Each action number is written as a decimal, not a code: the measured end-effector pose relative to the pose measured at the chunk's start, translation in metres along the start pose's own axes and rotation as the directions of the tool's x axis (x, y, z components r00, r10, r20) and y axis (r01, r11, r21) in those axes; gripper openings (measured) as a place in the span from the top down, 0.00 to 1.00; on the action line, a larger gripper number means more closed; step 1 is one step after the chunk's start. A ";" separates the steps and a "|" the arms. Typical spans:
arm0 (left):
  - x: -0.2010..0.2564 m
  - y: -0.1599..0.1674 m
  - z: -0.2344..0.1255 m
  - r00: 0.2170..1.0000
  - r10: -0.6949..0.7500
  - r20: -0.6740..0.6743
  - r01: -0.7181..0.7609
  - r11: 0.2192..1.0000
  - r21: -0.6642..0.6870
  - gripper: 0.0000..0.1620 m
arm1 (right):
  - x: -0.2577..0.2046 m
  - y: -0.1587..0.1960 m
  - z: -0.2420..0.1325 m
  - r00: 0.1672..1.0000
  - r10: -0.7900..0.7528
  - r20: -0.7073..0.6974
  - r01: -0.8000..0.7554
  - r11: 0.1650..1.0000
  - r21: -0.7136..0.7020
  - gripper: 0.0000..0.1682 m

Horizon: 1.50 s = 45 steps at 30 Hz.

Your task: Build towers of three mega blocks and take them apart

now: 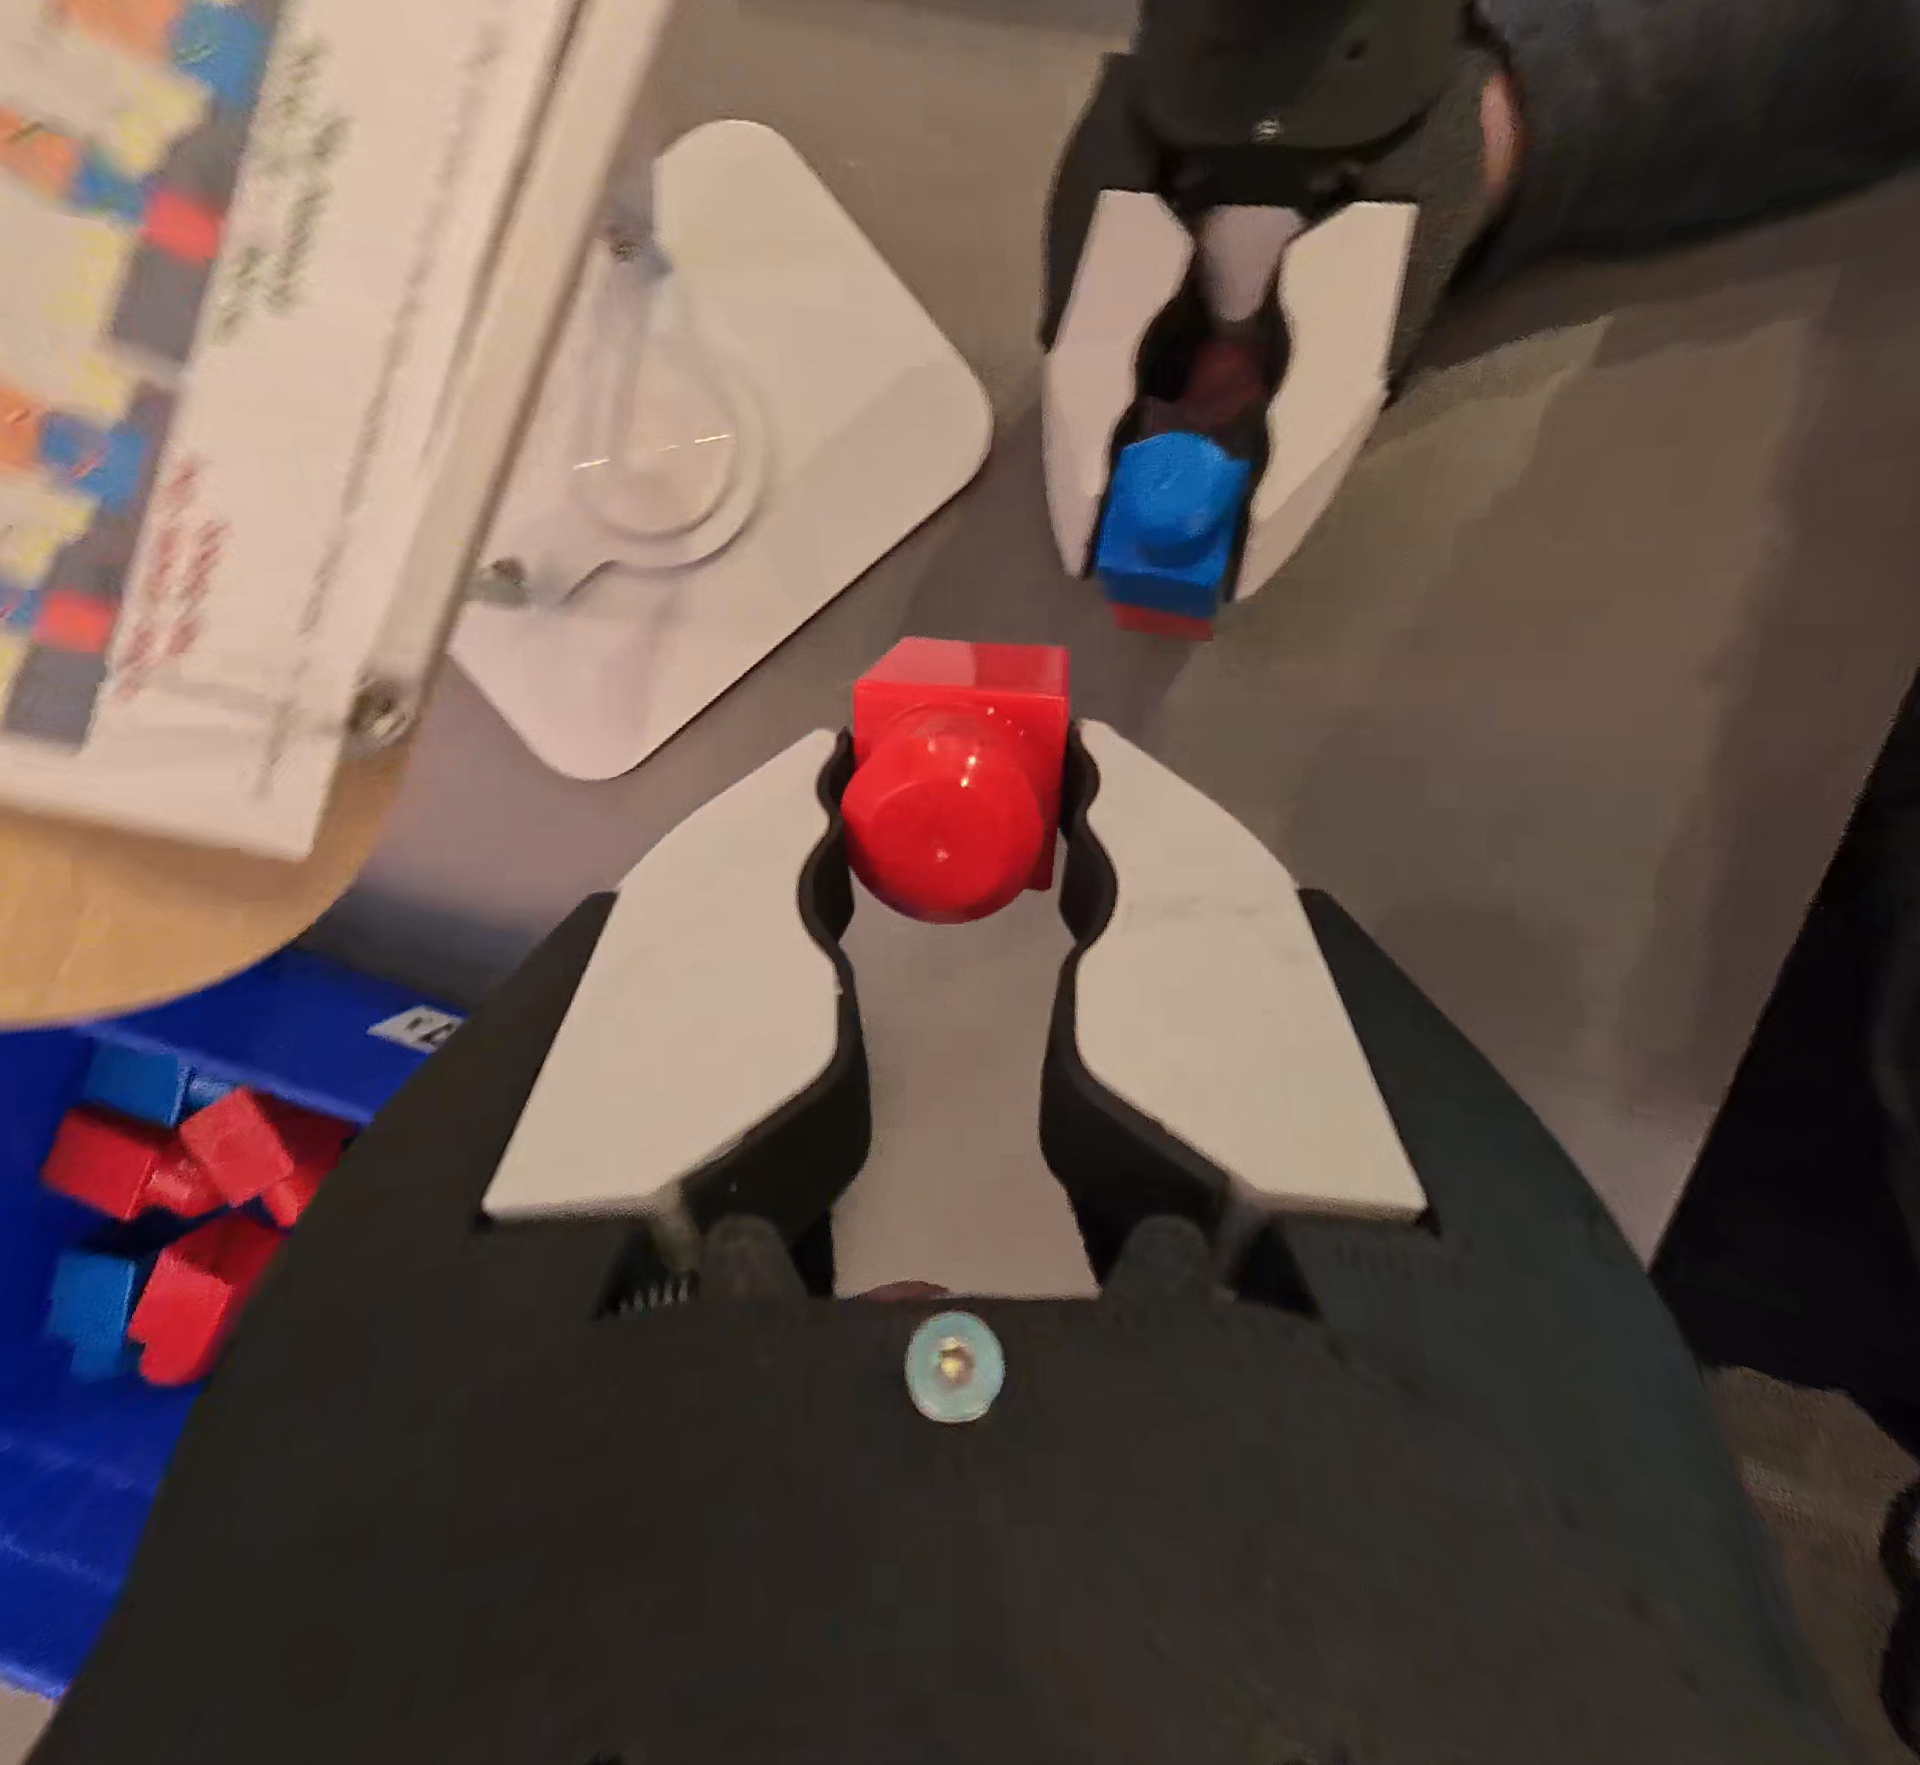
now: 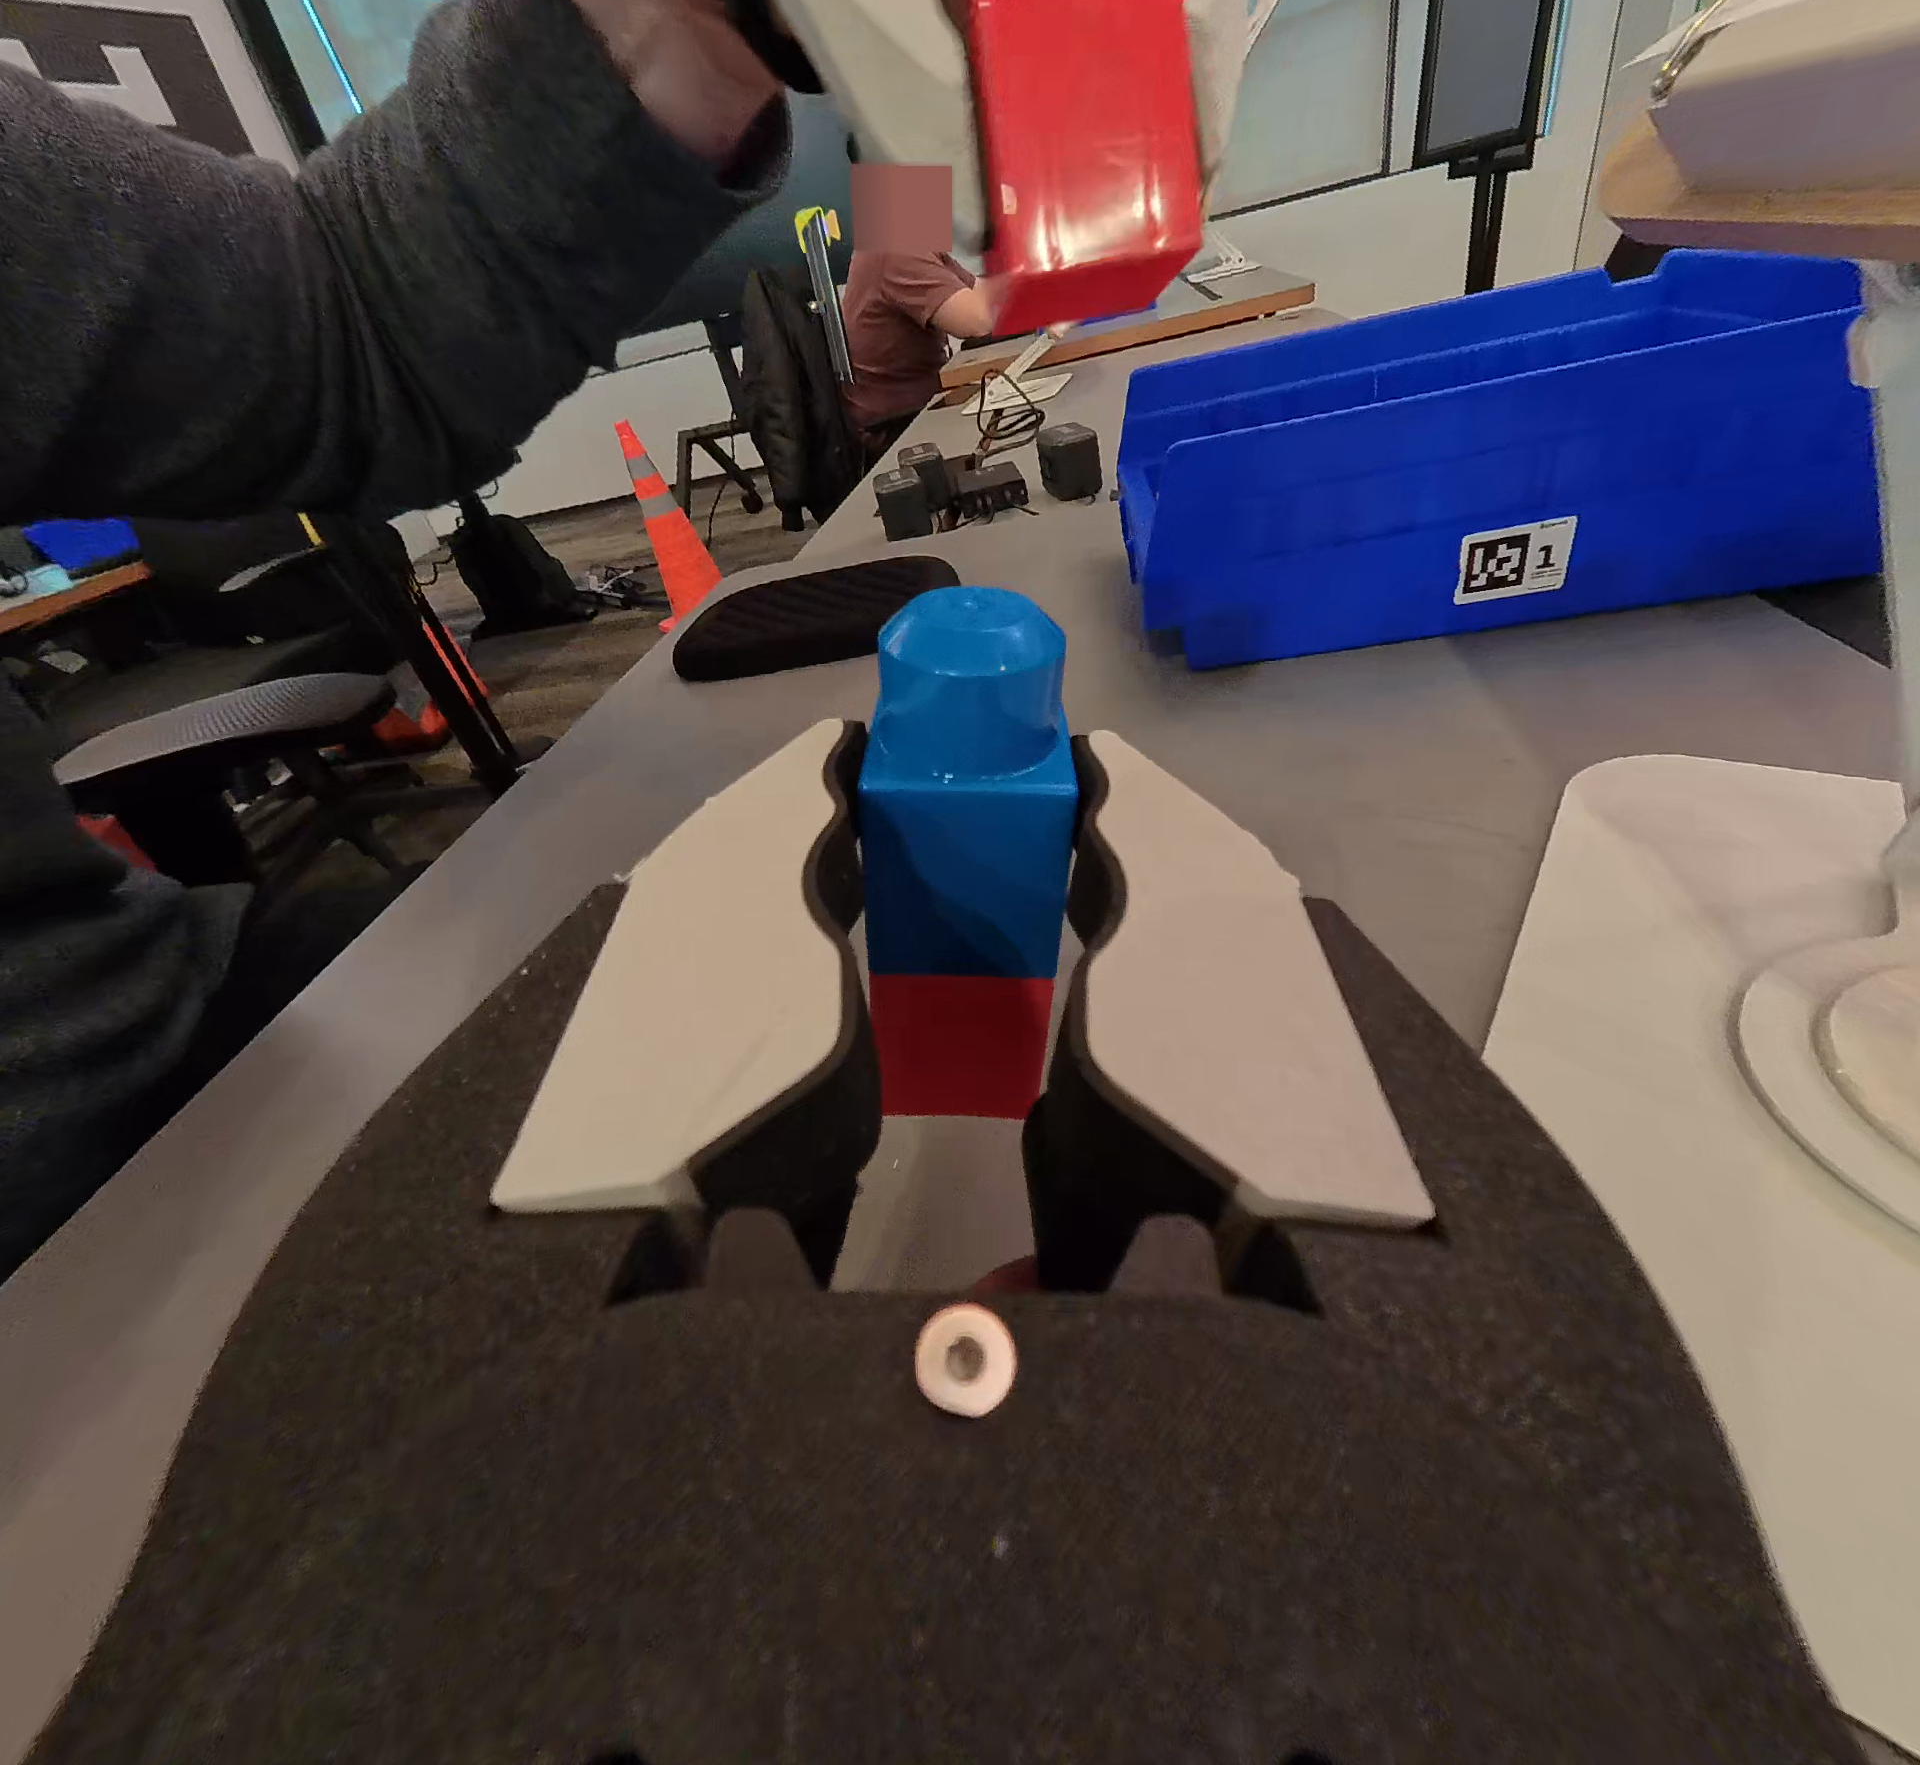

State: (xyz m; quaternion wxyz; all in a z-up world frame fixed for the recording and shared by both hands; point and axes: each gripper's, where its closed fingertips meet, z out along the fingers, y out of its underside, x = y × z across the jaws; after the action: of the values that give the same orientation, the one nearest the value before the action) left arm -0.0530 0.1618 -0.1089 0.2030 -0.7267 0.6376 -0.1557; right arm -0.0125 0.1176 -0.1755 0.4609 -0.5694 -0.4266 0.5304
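Note:
My left gripper (image 1: 956, 780) is shut on a single red block (image 1: 961, 759), stud towards the camera, held in the air above the grey table (image 1: 1455, 780). In the right wrist view the same red block (image 2: 1081, 136) hangs high above the stack. My right gripper (image 2: 966, 780) is shut on the blue block (image 2: 966, 842) of a two-block stack, blue on a red block (image 2: 961, 1045), standing upright on the table. In the left wrist view that right gripper (image 1: 1169, 531) holds the blue block (image 1: 1169, 520) a little beyond and right of my red block.
A blue bin (image 1: 208, 1196) with several loose red and blue blocks sits at the left; it also shows in the right wrist view (image 2: 1455, 468). A white stand base (image 1: 748, 427) carries a printed sheet (image 1: 208, 313). A black pad (image 2: 810, 614) lies near the table's edge. My right fingertips sit around 10 cm from my left ones.

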 end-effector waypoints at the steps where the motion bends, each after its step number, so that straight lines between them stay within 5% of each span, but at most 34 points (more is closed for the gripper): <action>1: 0.008 -0.007 0.005 1.000 0.023 -0.017 -0.024 1.000 -0.011 0.77 | 0.000 0.000 0.000 1.000 -0.004 0.000 0.004 1.000 -0.003 0.79; 19: 0.050 -0.016 0.064 0.984 0.061 -0.167 -0.099 0.968 -0.230 0.77 | -0.003 0.009 0.006 0.999 -0.051 -0.014 0.050 0.996 -0.069 0.79; 45: 0.051 -0.015 0.070 0.974 0.098 -0.203 -0.126 0.984 -0.129 0.77 | -0.003 0.008 0.004 0.999 -0.034 -0.008 0.034 0.998 -0.062 0.79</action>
State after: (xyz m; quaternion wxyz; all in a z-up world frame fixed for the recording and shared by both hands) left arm 0.0004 0.1200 -0.1640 0.0958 -0.6833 0.7037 -0.1692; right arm -0.0170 0.1135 -0.1830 0.4540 -0.5784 -0.4503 0.5065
